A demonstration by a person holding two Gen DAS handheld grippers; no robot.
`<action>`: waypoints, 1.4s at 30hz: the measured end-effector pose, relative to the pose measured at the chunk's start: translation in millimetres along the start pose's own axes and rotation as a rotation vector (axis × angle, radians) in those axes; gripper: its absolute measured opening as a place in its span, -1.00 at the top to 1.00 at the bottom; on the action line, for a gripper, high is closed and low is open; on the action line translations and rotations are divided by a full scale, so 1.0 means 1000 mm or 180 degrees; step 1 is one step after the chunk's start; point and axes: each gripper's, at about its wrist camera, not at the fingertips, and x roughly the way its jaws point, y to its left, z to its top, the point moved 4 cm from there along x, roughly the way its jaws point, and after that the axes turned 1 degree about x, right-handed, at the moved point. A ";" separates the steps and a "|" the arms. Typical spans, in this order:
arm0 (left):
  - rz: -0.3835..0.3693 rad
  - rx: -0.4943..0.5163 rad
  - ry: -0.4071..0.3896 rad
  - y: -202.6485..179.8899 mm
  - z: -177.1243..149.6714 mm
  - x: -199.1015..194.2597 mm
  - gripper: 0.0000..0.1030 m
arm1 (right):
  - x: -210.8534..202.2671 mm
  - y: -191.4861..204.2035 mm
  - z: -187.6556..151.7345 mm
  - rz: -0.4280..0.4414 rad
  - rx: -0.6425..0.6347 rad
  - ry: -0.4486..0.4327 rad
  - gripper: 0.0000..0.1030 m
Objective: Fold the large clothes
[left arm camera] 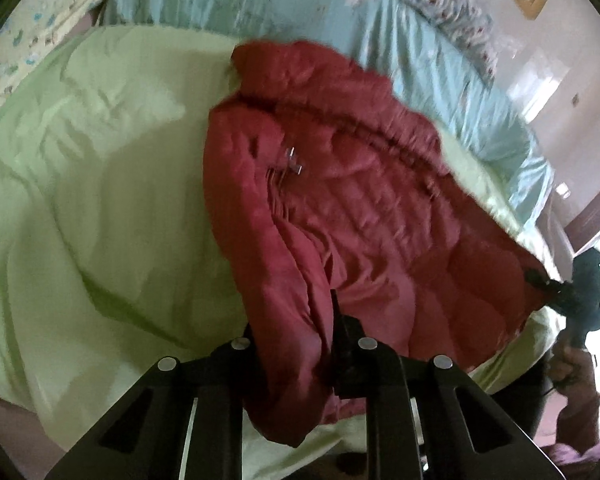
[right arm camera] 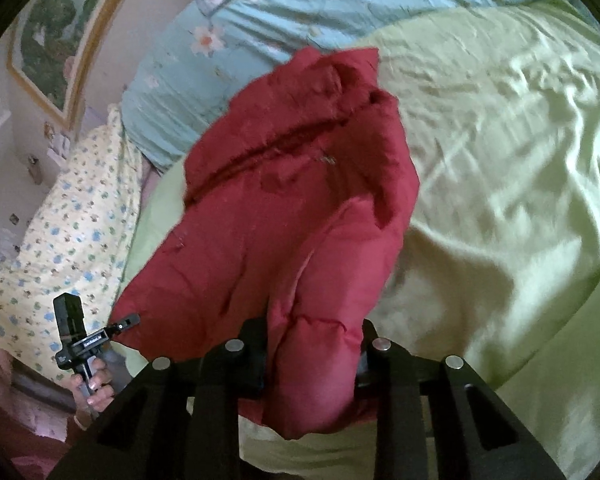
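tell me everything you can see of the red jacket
The red jacket is puffy, quilted in stitched bands, of a matte padded fabric, with a small metal zipper pull on its front. It lies crumpled on the light green bed cover, its near edge lifted. The left tool pinches one bunched fold and the right tool another; each is shut on the cloth.

One red padded jacket [left arm camera: 340, 200], two black grippers, left [left arm camera: 290, 320] and right [right arm camera: 312, 336], one green bedspread [left arm camera: 80, 200], one blue quilt [right arm camera: 300, 12], one framed picture [right arm camera: 56, 36]
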 end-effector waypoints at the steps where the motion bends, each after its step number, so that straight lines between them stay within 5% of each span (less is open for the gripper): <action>1: -0.0017 0.0014 -0.0060 -0.002 0.005 -0.006 0.68 | -0.003 0.004 0.004 0.0024 -0.0023 -0.0037 0.51; 9: -0.0104 0.0129 -0.0505 -0.013 0.055 -0.033 0.68 | -0.021 0.039 0.052 0.0209 -0.0231 -0.0444 0.52; 20: -0.0078 0.0206 -0.0766 -0.011 0.123 -0.041 0.67 | -0.013 0.048 0.125 0.0275 -0.0246 -0.0770 0.52; 33: 0.0122 -0.0016 -0.0782 -0.011 0.234 0.010 0.65 | 0.041 0.037 0.228 0.0320 0.0031 -0.0914 0.51; 42: 0.0427 -0.0141 -0.0636 0.000 0.312 0.073 0.64 | 0.100 0.007 0.287 0.0047 0.0406 -0.1071 0.49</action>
